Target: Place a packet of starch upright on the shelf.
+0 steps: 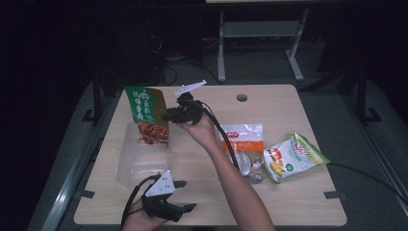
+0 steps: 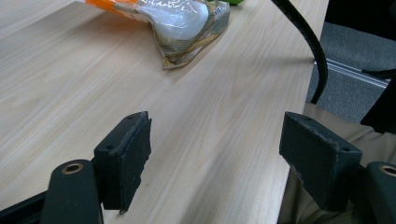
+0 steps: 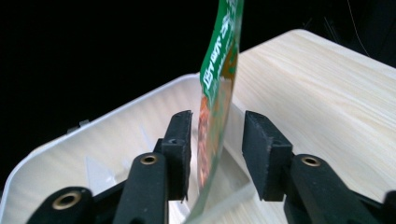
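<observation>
A green snack pouch point(image 1: 146, 113) with a picture of browned meat stands on edge, its lower end inside a clear plastic tub point(image 1: 139, 161) at the table's left. My right gripper point(image 1: 168, 117) is beside it. In the right gripper view the pouch point(image 3: 219, 88) hangs between the jaws of my right gripper point(image 3: 215, 128). The jaws are open, with a gap on each side of the pouch. The tub's white rim point(image 3: 93, 126) lies beyond. My left gripper point(image 1: 187, 195) rests open near the table's front edge; nothing is between the jaws of my left gripper point(image 2: 217, 140).
A clear bag with an orange band point(image 1: 243, 142) lies mid-table, seen close as a crinkled bag point(image 2: 182, 23). A green and white snack bag point(image 1: 293, 156) lies at the right. A black cable point(image 2: 308, 42) trails over the table edge. A round hole point(image 1: 242, 97) is near the far edge.
</observation>
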Demonstrator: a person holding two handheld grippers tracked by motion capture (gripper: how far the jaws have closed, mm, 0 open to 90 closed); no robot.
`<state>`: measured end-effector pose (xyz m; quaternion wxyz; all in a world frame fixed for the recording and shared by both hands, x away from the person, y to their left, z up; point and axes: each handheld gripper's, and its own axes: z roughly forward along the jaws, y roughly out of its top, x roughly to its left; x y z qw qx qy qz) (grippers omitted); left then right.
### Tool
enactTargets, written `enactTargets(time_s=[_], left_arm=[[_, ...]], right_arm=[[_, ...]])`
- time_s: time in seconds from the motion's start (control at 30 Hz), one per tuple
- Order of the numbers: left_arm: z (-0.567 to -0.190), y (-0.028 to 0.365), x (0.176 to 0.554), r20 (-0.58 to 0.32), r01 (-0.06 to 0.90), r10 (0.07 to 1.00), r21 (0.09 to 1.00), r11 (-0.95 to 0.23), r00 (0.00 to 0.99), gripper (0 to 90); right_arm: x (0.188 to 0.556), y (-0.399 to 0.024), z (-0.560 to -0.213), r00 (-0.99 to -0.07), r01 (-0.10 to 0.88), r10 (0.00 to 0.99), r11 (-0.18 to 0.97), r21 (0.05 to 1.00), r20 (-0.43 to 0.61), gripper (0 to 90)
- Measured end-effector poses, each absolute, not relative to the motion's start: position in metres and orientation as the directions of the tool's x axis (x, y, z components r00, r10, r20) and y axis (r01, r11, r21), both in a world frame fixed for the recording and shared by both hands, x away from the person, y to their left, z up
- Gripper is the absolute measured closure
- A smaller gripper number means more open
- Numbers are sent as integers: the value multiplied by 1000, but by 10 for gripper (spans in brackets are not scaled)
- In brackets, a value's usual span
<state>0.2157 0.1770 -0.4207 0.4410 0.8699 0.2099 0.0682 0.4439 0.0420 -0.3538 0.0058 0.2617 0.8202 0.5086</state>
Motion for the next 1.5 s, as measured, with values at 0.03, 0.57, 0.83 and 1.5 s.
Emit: enactTargets(time_s=[0.03,0.57,0.83,1.5], left_arm=[[-421,177,216,-66,304,424,796,-524,903,244],[-422,175,218,-63,308,429,789,-531,901,244],[-423,174,218,-56,305,428,784,-541,902,244],[-425,171,219,-59,309,429,781,-543,902,243]], right_arm=[[442,36,-351,-864,425,435,362,830,252,596],[422,-19,-349,-857,435,456,390,812,240,528],[404,-63,-355,-835,468,483,368,803,266,516],[375,-137,-368,-781,525,563,359,771,270,503]])
